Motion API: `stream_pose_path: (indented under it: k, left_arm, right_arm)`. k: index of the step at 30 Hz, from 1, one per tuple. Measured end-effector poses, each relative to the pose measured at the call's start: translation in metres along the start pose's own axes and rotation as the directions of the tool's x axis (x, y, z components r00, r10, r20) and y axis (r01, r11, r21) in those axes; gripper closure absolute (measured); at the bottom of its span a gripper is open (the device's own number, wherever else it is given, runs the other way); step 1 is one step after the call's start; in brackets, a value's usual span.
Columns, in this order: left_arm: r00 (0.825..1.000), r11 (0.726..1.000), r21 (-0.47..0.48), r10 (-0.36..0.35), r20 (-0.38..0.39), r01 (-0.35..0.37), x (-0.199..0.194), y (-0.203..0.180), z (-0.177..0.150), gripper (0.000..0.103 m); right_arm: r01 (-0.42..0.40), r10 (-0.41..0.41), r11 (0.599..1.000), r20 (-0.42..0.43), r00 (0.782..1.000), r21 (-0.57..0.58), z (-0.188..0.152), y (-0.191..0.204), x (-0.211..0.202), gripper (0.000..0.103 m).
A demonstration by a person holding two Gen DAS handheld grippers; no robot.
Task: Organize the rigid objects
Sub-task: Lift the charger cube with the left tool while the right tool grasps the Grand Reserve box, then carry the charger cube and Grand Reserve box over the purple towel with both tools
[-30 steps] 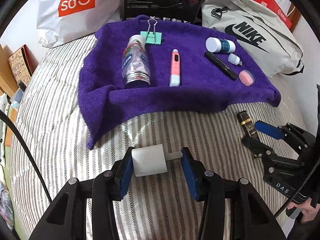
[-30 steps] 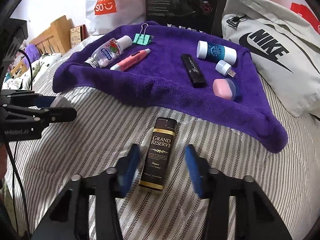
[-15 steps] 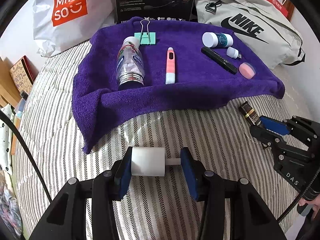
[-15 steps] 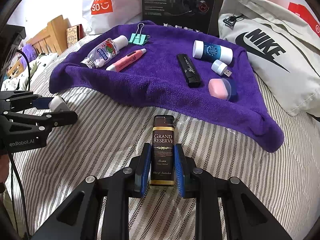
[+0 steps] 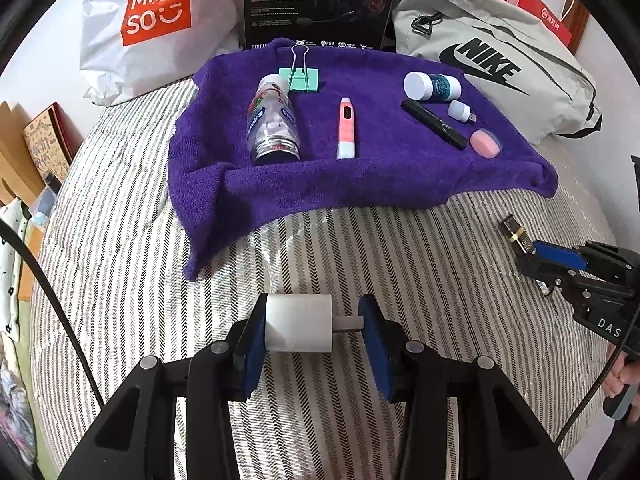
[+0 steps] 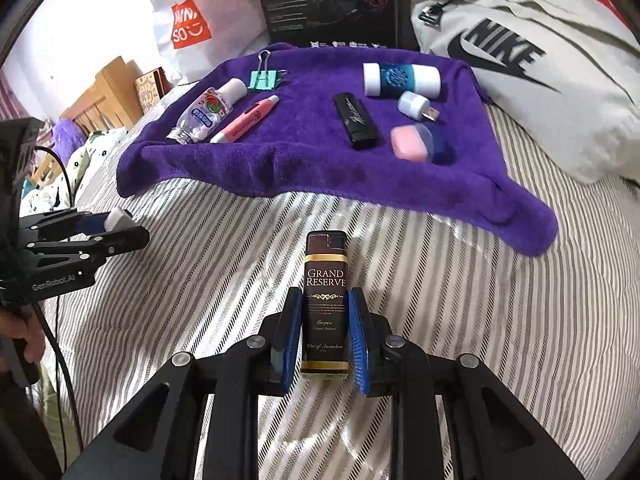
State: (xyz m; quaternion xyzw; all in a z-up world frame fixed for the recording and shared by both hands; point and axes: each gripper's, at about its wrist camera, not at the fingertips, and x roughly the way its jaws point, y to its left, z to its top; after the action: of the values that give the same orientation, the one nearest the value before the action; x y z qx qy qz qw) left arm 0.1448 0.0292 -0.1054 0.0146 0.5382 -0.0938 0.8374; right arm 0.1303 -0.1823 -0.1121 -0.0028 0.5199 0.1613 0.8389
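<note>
Right gripper (image 6: 323, 334): jaws open 1.0 s ago, now clamped on the brown lighter (image 6: 325, 304), raised over the striped bedding (image 6: 460, 320).
Left gripper (image 5: 314, 330): unchanged, pinching the white plug (image 5: 299, 328).
Purple towel (image 5: 380, 184) beyond: 8 items laid out, likely destination for both.

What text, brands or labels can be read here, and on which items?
"GRAND RESERVE" on the brown lighter clamped in the right hand-held gripper; smaller lines below are blurred.
"MINI SO" on the white shopping bag.
"NIKE" on the grey bag.
"GenRobot.AI" on the left hand-held gripper.
"DAS", cut off, on the right one in the left view.
Black box, pill bottle and black stick: print too small.
</note>
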Motion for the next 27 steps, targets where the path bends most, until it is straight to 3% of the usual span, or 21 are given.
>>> stream_pose_path:
  k: [14,27]
  left_arm:
    - [0.997,0.999,0.019,-0.049,0.054,0.048,-0.02,-0.011,0.034,0.061]
    - [0.995,0.998,0.023,-0.06,0.075,0.058,-0.018,-0.011,0.07,0.061]
  right_arm:
    - [-0.075,0.075,0.997,0.006,0.997,0.014,0.011,-0.016,-0.017,0.08]
    - [-0.106,0.106,0.994,0.033,0.994,-0.015,0.056,-0.017,-0.025,0.08]
